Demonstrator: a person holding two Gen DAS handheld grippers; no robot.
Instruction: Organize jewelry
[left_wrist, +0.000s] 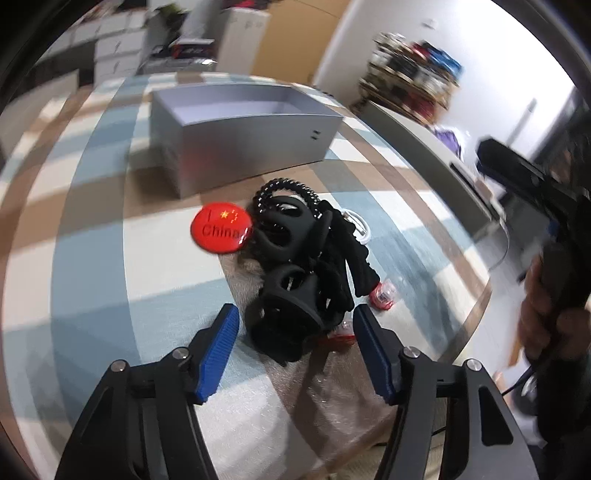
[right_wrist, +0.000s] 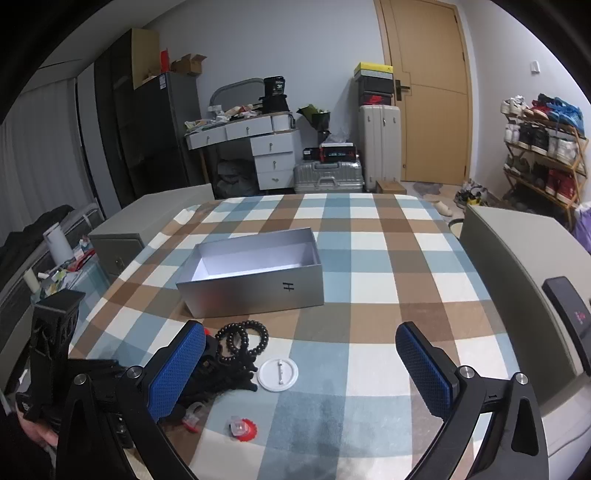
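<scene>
box matt silver card | badge glossy red | tablecloth woven checked cloth

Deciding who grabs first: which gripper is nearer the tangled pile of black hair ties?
Left. The left gripper has open jaws flanking the black hair-tie pile; the right gripper hovers open, the pile beside its left finger.

tabletop wearing a blue, brown and white checked cloth | I'm seeing an open silver box sitting mid-cloth | black bead bracelets lying just before it | white pin-back badge beside them | red China badge touching the black pile
</scene>
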